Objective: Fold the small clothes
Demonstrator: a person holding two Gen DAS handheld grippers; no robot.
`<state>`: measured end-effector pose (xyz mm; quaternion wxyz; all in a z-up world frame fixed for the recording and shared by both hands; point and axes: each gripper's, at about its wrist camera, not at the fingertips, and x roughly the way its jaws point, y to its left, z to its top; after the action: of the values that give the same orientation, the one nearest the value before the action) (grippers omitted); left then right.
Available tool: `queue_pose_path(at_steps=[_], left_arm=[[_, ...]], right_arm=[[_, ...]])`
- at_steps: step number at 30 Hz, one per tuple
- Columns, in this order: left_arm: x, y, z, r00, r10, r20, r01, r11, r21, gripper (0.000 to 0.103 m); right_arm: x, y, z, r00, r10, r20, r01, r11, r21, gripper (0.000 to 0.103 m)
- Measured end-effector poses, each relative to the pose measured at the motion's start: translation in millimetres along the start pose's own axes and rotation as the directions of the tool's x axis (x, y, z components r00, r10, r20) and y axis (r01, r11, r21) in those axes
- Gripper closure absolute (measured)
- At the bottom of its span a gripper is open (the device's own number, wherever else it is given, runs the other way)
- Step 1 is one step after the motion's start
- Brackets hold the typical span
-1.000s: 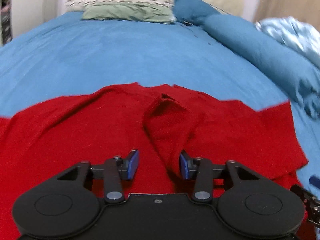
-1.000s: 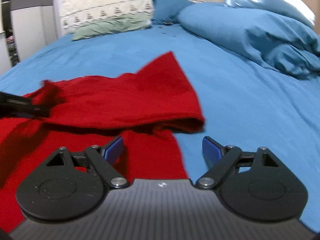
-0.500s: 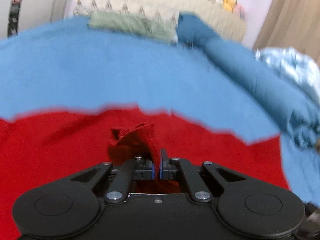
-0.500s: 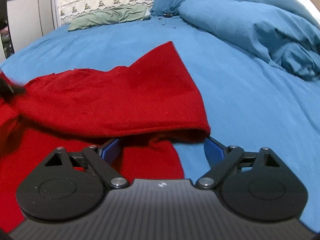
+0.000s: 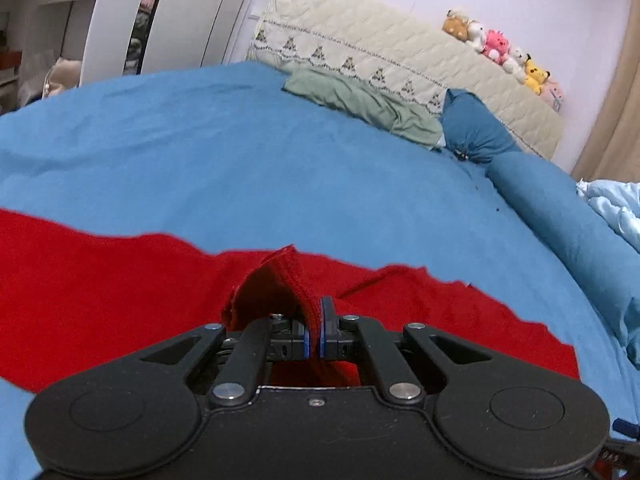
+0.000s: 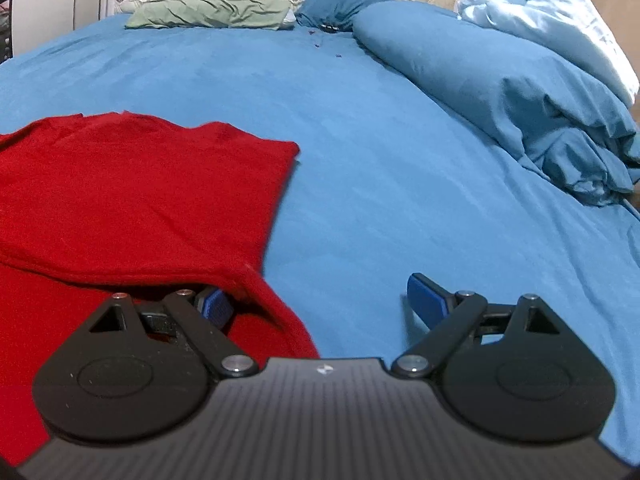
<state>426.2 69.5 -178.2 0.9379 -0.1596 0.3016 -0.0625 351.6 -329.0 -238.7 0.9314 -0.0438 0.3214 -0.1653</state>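
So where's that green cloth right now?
The green cloth lies crumpled at the far end of the blue bed, against the cream headboard, just left of the dark blue pillow.

The blue bed (image 6: 360,128) lies bare and flat across its middle, from the red garment (image 6: 132,184) toward the head edge, so tongs could pass there freely. At the head edge a green cloth (image 5: 360,98) and a dark blue bolster end (image 5: 476,132) lie against the quilted headboard (image 5: 400,56). Along the bed's right edge a long blue rolled duvet (image 6: 512,92) with a pale blue bundle (image 6: 560,20) on it walls off that side. The left tongs (image 5: 314,332) are clamped on a raised fold of the garment; the right tongs (image 6: 320,300), spread wide, straddle its folded edge, one fingertip under the cloth.
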Motion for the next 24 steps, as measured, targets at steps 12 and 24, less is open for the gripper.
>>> queue_pose_path(at_steps=[12,24], left_arm=[[-37,33,-26,0.986,0.010,-0.168,0.000,0.998,0.065,0.063],[-7,30,3,0.985,0.074,-0.155,-0.058,0.993,0.105,0.073]], right_arm=[[-14,-16,-1,0.998,0.016,-0.059,-0.014,1.000,0.026,0.000],[-61,-1,28,0.984,0.163,0.068,-0.169,0.982,0.087,0.000]])
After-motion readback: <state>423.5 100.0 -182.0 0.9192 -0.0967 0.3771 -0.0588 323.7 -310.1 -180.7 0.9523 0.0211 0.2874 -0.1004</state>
